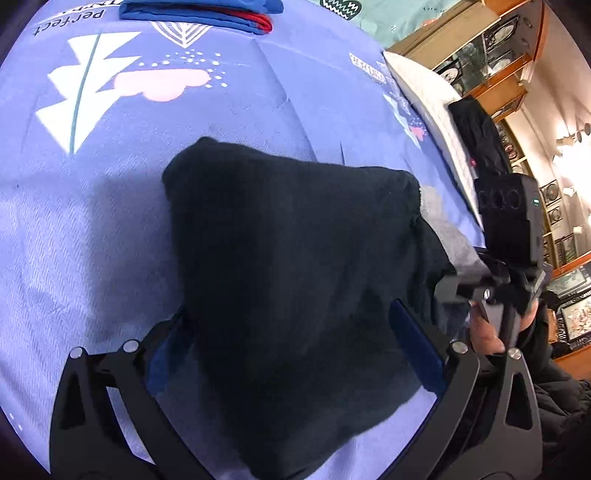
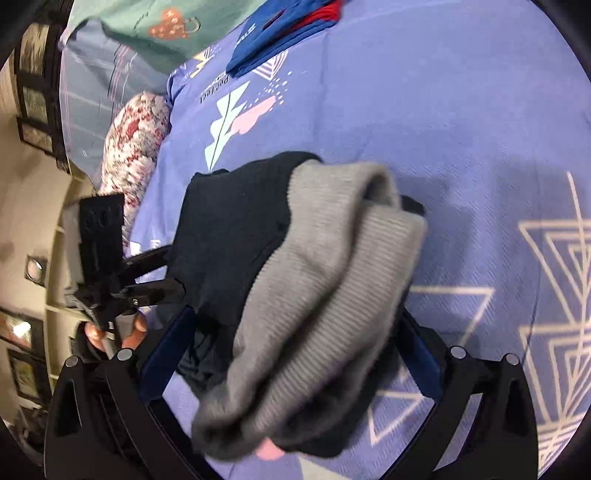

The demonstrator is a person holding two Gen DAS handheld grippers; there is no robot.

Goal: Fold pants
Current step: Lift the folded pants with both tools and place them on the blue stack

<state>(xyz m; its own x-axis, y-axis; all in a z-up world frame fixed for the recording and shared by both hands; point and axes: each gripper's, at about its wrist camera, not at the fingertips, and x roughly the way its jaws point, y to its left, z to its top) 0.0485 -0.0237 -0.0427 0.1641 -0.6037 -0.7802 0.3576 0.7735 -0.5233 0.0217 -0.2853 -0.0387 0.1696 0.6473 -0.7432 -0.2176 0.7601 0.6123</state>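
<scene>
Dark navy pants lie bunched on the lilac printed bed sheet. In the right wrist view their grey ribbed waistband is folded over the dark cloth. My left gripper stands wide with the pants between its blue pads, which do not press on the cloth. My right gripper is equally wide, and the waistband bundle rests loose between its fingers. Each view shows the other gripper at the pants' side: the right gripper and the left gripper, each held by a hand.
A folded blue and red garment lies at the far end of the sheet. A white pillow and a floral cushion border the bed. Wooden glass-fronted shelves stand beyond.
</scene>
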